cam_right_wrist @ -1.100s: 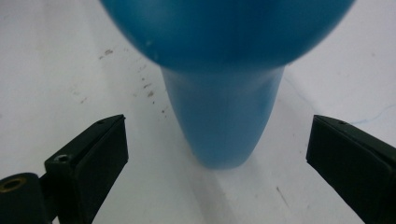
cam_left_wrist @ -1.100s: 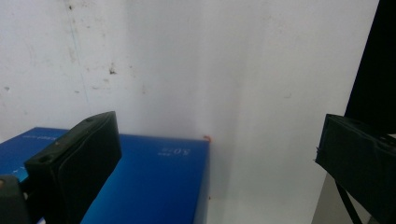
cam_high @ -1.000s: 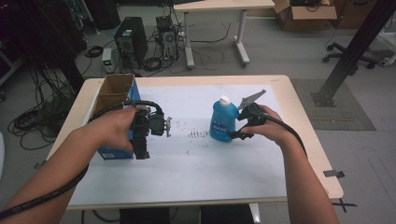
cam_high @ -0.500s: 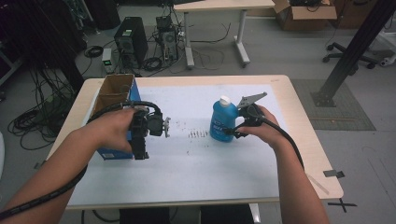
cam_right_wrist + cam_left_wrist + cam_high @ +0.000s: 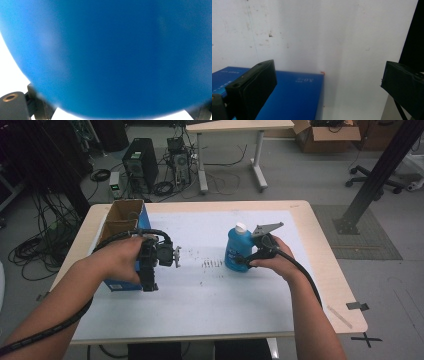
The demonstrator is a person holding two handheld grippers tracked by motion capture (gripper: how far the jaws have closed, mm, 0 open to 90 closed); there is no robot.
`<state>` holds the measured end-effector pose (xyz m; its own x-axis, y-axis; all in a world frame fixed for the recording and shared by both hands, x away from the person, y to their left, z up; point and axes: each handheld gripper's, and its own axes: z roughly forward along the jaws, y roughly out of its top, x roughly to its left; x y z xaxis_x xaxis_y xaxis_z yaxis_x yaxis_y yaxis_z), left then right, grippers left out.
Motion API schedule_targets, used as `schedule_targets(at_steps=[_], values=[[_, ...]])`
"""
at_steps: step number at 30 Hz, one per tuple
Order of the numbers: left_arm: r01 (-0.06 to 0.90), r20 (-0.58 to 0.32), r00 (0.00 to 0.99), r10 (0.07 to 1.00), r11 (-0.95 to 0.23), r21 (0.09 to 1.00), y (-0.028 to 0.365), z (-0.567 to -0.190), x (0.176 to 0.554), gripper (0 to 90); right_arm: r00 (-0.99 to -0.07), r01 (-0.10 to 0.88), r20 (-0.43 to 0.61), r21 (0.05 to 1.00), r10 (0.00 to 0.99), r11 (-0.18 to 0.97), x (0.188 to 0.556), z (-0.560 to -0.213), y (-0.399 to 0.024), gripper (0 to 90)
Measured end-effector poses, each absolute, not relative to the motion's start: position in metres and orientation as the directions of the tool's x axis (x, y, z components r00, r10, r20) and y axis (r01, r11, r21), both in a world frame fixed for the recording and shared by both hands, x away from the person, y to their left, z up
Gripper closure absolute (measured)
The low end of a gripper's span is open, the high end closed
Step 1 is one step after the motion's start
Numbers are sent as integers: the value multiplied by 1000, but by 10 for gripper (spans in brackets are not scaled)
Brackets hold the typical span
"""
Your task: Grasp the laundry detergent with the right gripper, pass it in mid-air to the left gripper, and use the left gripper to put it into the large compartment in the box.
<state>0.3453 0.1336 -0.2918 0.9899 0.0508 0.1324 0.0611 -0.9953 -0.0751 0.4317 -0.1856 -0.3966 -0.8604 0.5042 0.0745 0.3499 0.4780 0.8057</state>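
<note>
On the white surface (image 5: 210,295), right claw (image 5: 241,260) reaches in level, jaws just closing around the upright bottle (image 5: 237,249); left claw (image 5: 327,87) hovers released over the box (image 5: 122,220).

Small white print runs upside down across the blue box (image 5: 294,95), too faint and blurred to make out any word.

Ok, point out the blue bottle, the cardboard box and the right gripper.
blue bottle (image 5: 235,251), high view, on its body.
cardboard box (image 5: 116,227), high view, on its open top rim.
right gripper (image 5: 241,260), high view, between its fingertips at the bottle.
</note>
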Motion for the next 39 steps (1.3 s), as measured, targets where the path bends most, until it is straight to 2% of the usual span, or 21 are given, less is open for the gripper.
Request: schedule_targets(at_steps=[13, 39], values=[[60, 131, 990, 50, -995, -74, 133, -293, 346, 4, -852, 323, 57, 840, 520, 437, 430, -399, -184, 125], [65, 131, 990, 55, -995, -74, 134, -295, 347, 4, -872, 267, 36, 871, 488, 412, 429, -407, -181, 282]])
